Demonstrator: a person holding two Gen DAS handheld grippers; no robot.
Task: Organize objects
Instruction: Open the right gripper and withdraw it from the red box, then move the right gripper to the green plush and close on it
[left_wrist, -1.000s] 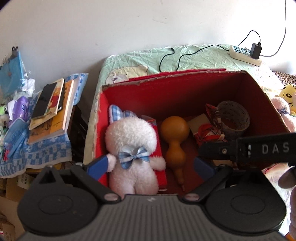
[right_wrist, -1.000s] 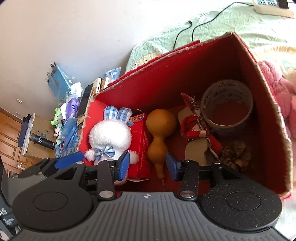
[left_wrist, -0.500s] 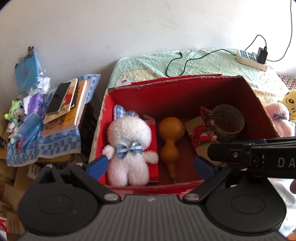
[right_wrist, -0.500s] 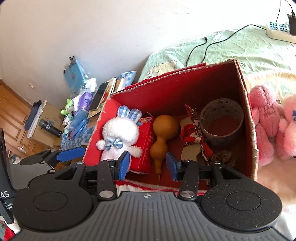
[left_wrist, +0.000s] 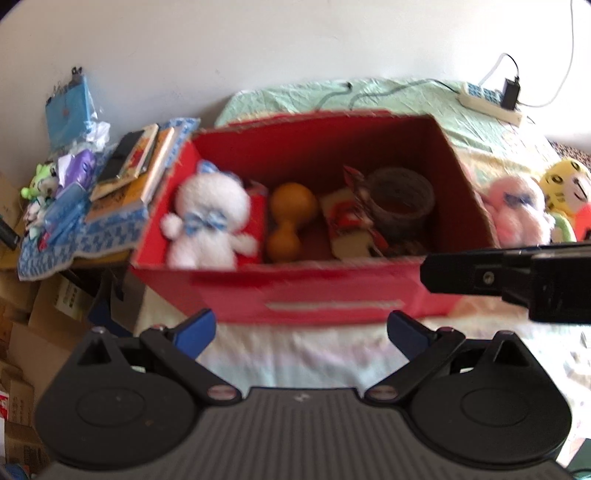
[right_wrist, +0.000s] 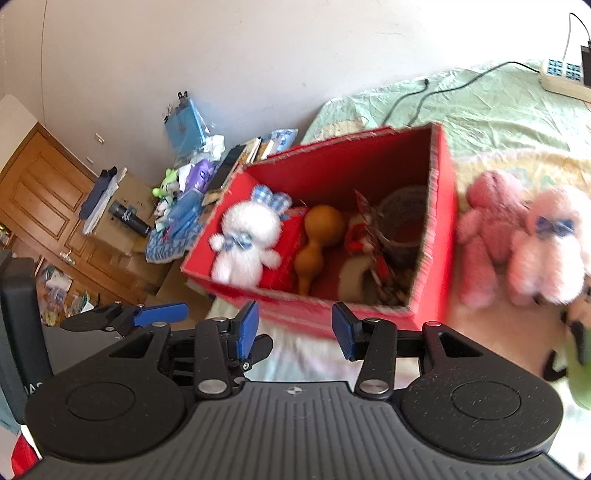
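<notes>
Red box front edge sits beyond both empty, parted tools.

- One red cardboard box, centre of both views.
- Inside it: one white plush bunny, one brown gourd, one tape roll.
- Two pink plush toys, right of the box.
- One yellow plush, far right.
- One power strip, upper right.
</notes>
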